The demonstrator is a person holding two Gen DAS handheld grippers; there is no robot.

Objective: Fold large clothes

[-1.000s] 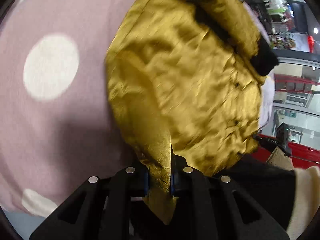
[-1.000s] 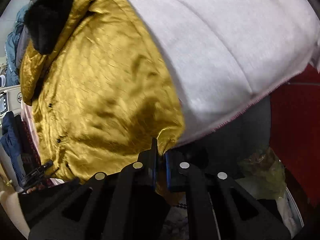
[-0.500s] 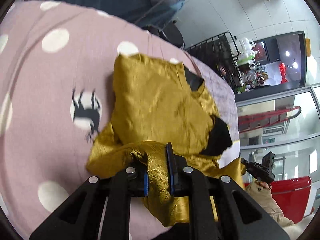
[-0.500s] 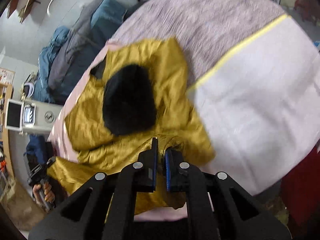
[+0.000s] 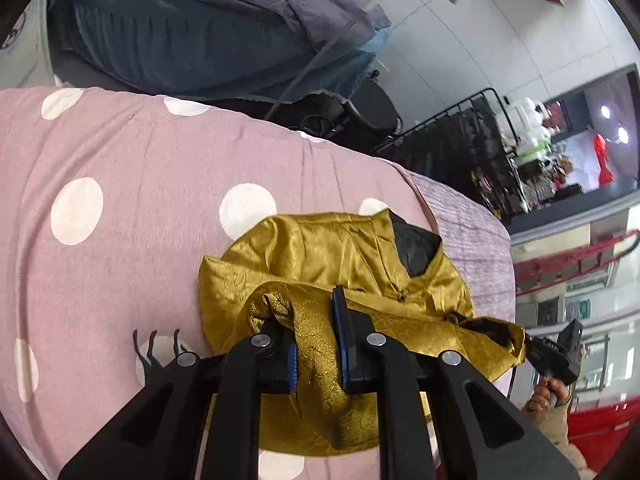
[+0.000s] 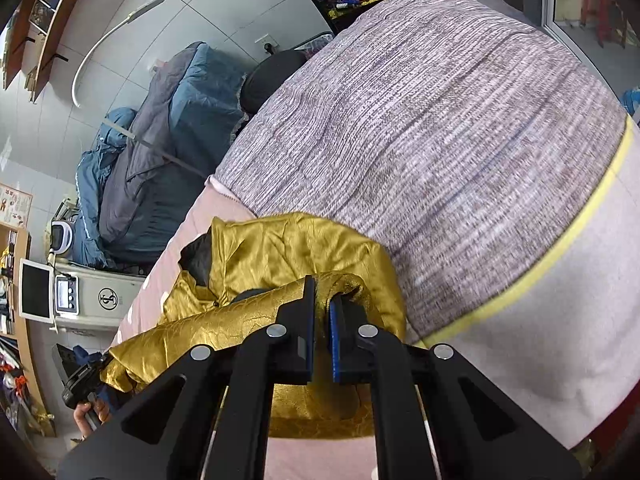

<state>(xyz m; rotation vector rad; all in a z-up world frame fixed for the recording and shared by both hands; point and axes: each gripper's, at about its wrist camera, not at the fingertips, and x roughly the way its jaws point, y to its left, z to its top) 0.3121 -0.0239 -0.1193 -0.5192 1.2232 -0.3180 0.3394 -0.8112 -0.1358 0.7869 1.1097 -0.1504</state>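
A gold satin jacket [image 5: 352, 256] with a black lining lies bunched on the pink polka-dot bedspread [image 5: 120, 184], near where that cover meets a grey woven blanket [image 6: 460, 120]. The left gripper [image 5: 316, 332] has its blue-padded jaws closed down on a thick fold of the gold fabric, which spills out below the fingers. The right gripper [image 6: 320, 320] is pinched nearly closed on another part of the same edge — from its camera the cloth stretches as a taut gold band from its jaws toward the left hand [image 6: 90, 412].

Holding two points of one edge this way keeps the hem straight between the tools, so the lifted half can be carried over the part resting on the bed as one flat panel rather than a crumple. The satin looks slippery, which likely explains the deep bites of fabric. My reading is that a fold is mid-way: the raised edge is not yet laid down. A heap of dark blue bedding [image 5: 192, 36] sits beyond the bed.
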